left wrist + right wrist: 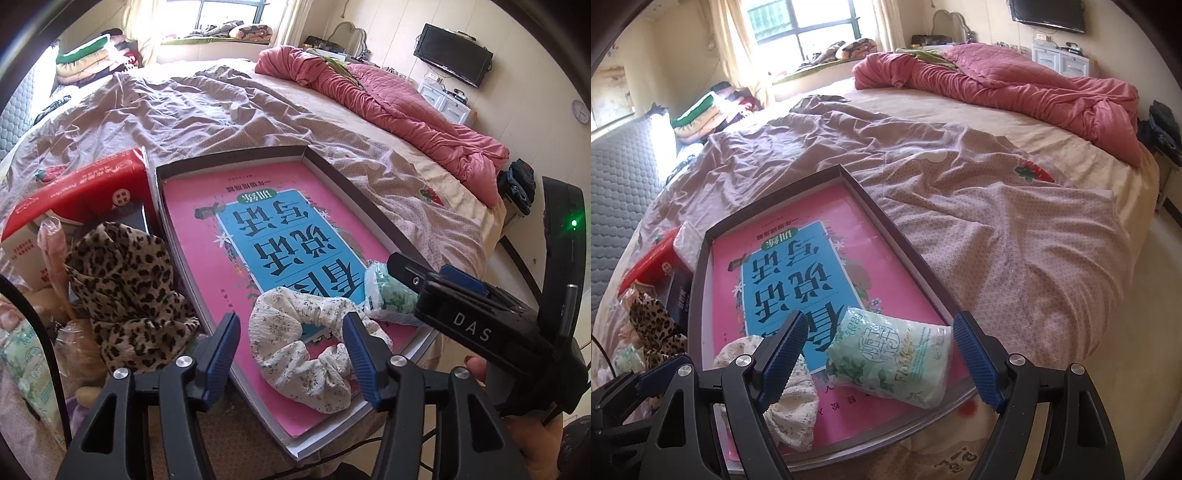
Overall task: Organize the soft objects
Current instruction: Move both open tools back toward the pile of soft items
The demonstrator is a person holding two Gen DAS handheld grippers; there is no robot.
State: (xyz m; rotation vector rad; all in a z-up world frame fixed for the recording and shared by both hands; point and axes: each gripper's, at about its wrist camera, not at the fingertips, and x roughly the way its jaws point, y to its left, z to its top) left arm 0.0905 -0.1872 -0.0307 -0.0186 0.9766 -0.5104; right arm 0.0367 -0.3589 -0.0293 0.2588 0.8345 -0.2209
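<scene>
Hidden: the scrunchie (306,347) covers the book's (266,236) lower title; in the right view the left claw finger (786,343) hides part of the scrunchie (794,406).
Cut off: the tray's (229,158) near corner runs under the claws in both views.
Hard to make out: the heap under the leopard cloth (129,288) at the left is a blur of wrappers.
Left claw (291,362): open, gripping nothing; the scrunchie lies between its fingers, on the book in the tray.
Right claw (882,362): open, gripping nothing; the tissue pack (890,362) lies between its fingers, just right of the scrunchie.
Tray: on the bed (960,192), book inside it.
Left view only: the red box (81,195) in full, the leopard cloth close up, the right claw (402,269) from the side by the tissue pack (388,295).
Right view only: the pack's printed face, the tray's right rim (905,240).
</scene>
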